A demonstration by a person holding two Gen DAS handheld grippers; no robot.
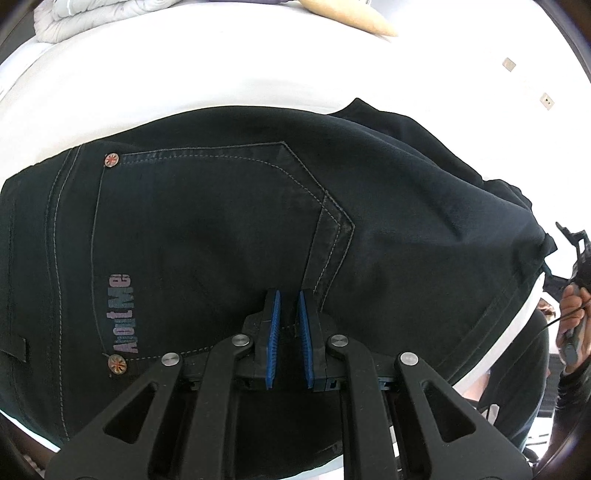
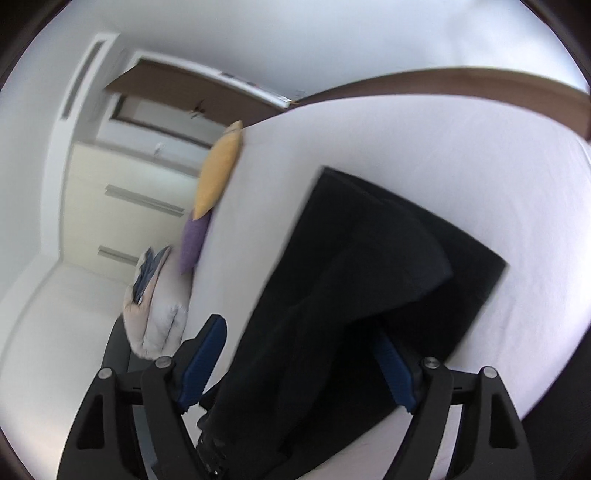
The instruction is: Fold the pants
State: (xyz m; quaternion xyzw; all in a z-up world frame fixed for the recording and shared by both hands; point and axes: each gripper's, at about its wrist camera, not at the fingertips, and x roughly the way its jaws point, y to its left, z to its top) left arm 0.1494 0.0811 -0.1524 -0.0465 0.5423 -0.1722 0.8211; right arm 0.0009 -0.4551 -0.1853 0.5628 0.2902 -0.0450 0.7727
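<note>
White bed (image 2: 424,147) filling most of both views, sheet smooth, brown frame edge along upper right of right wrist view. Pale dresser (image 2: 122,199) with bar handles at left of that view, blurred. Black pants (image 1: 258,221) spread on the bed, covering centre and lower half of left wrist view; back pocket with grey stitching at centre, two copper rivets and a printed logo (image 1: 122,314) at lower left. Same pants in right wrist view lying centre to lower centre, one part flat on the sheet, another part draped up toward the camera. Grey folded duvet (image 1: 85,18) at upper left of left wrist view, on the bed. Yellow pillow (image 2: 218,170) and purple pillow (image 2: 194,240) at left centre of right wrist view, along the bed edge.

Left tongs (image 1: 289,336) at lower centre, blue pads nearly together, narrow gap, pressed down on the pants; fabric pinched or not, cannot tell. Right tongs (image 2: 295,365) at bottom of frame, blue pads spread wide, draped pants fabric between them, not clamped.
</note>
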